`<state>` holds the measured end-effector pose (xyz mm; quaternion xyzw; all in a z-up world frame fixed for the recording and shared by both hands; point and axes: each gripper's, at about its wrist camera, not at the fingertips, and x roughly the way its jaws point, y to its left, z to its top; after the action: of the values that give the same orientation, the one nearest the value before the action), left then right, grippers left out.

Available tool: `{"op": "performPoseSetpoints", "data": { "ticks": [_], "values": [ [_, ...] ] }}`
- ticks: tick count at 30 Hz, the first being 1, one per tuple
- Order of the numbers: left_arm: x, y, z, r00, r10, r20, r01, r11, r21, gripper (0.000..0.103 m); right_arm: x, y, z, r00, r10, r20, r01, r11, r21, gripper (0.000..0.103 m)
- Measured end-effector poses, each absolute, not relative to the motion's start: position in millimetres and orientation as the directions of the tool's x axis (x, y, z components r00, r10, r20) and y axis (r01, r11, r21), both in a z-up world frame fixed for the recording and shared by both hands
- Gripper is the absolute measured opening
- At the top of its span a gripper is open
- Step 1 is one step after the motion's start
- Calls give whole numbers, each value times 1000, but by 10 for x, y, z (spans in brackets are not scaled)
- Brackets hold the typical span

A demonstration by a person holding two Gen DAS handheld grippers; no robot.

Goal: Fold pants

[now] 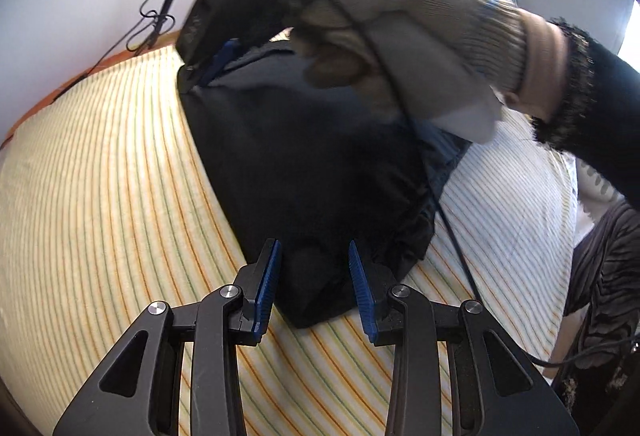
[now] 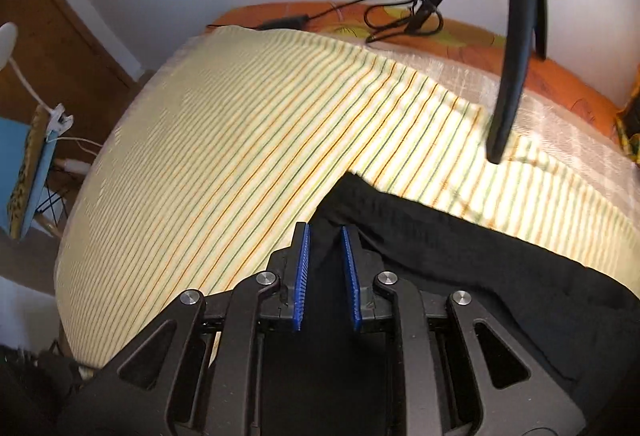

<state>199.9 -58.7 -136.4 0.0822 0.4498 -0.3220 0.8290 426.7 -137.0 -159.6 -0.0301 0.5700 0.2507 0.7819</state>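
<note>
- Black fabric pants [image 1: 304, 155], already folded into a thick bundle, lie on the striped yellow-and-white bed sheet [image 1: 112, 171], which serves as landmark for all places below.
- Left gripper [image 1: 314, 284], black with blue ribbed pads, hangs over the near end of the pants, just above the sheet; its jaws stand apart, a fold of the black cloth sits between them, and the pads do not press it.
- Right gripper [image 2: 326, 272] is at the far corner of the pants, where the cloth meets the sheet; a thin fold of black fabric runs between its blue pads, which are close together, but I cannot tell if they really pinch it.
- Gloved hand [image 1: 404, 47] in a beige knitted glove holds the right gripper, above the pants and the sheet.
- Black tripod leg [image 2: 516, 47] stands on the sheet beyond the pants.
- Black cable [image 2: 400, 7] lies coiled on the orange patterned cover [image 2: 560, 83] at the far edge of the sheet.
</note>
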Motion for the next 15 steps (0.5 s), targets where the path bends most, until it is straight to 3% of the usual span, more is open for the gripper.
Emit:
{"op": "performPoseSetpoints", "data": {
  "ticks": [3,10,15],
  "values": [
    [1896,-631,-1357,391,-440,-808,638,763,-106,34,4311,-1347,-1643,225,363,-904,-414,876,249,18],
    [1975,-289,-1194,365,-527,-767,545,789,-283,38,4288,-1474,-1458,236,425,-874,-355,875,330,18],
    [2073,18,-1101,421,-510,-750,459,833,-308,37,3808,-1796,-1128,276,479,-833,-343,859,380,18]
  ]
}}
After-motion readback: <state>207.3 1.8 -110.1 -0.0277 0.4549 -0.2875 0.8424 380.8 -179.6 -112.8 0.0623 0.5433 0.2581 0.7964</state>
